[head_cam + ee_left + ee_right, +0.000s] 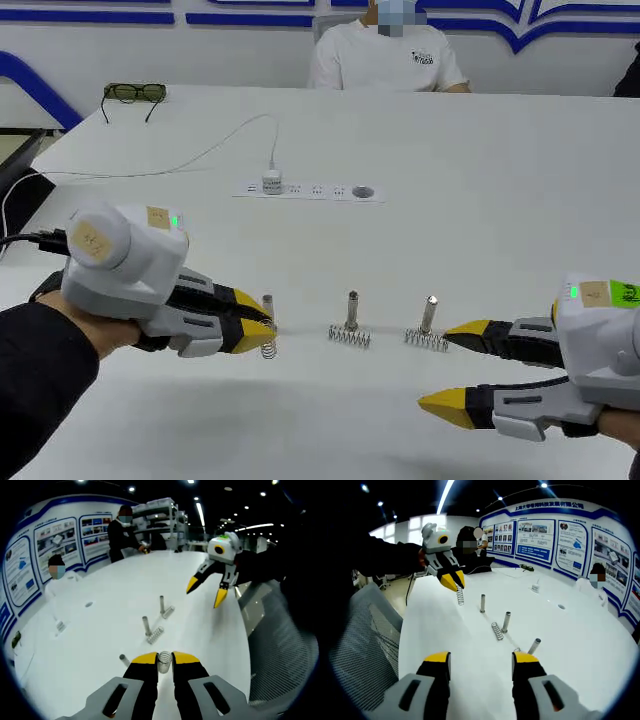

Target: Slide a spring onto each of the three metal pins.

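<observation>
Three metal pins stand in a row on the white table: the left pin (268,305), the middle pin (352,308) and the right pin (429,312). One spring (349,336) lies in front of the middle pin and another (426,340) in front of the right pin. My left gripper (262,325) is shut on a third spring (268,346), which hangs upright just beside the left pin. That held spring (164,661) sits between my yellow tips, with the left pin (123,659) close by. My right gripper (455,368) is open, holding nothing, to the right of the right pin (534,646).
A power strip (310,189) with a plugged white cable lies mid-table, behind the pins. Dark glasses (133,93) rest at the far left. A person in a white shirt (385,58) sits at the far edge. A mesh chair (370,630) stands at the near side.
</observation>
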Motion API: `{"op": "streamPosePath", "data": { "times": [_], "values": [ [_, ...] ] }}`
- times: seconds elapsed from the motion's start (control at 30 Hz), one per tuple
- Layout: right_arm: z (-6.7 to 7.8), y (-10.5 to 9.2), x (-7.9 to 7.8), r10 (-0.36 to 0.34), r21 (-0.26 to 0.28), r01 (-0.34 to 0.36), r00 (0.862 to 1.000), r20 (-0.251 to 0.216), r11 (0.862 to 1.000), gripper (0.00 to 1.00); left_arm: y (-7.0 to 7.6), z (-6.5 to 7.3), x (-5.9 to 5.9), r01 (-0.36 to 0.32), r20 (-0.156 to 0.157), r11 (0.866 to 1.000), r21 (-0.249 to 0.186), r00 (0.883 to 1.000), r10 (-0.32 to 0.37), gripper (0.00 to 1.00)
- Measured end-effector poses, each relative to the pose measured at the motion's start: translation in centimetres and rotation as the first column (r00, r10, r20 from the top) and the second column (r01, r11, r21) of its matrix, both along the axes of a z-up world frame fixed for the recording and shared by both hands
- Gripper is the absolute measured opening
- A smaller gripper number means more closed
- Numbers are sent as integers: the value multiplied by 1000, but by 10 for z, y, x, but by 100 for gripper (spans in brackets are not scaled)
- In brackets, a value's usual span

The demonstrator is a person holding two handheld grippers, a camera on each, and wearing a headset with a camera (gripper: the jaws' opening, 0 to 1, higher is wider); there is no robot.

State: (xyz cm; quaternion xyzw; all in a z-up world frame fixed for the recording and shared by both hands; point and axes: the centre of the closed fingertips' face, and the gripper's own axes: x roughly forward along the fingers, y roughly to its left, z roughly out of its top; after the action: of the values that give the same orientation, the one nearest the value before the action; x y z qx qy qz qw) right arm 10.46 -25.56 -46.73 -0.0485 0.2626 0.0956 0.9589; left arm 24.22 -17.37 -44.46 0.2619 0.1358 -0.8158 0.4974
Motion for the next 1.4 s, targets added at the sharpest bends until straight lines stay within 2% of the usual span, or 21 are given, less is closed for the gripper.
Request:
{"op": "streamPosePath", "data": {
  "times": [0.17,0.63,0.83,1.17,1.4],
  "values": [
    [0,-13,-4,-56,23,56,998,2,998,57,-4,3,9,-15,9,1000,6,1000,15,10],
    [-5,-25,-9,-110,37,110,994,-6,993,61,-24,29,41,-63,31,998,-15,997,64,10],
    [-6,-25,-9,-117,42,117,993,-3,992,66,-34,27,50,-85,18,996,-5,996,85,10],
    [-6,-34,-11,-140,50,140,990,3,989,70,-44,18,50,-87,3,996,25,996,87,10],
    [-9,-35,-12,-136,52,136,991,-1,989,70,-47,12,54,-96,-3,994,49,995,97,10]
  ]
}}
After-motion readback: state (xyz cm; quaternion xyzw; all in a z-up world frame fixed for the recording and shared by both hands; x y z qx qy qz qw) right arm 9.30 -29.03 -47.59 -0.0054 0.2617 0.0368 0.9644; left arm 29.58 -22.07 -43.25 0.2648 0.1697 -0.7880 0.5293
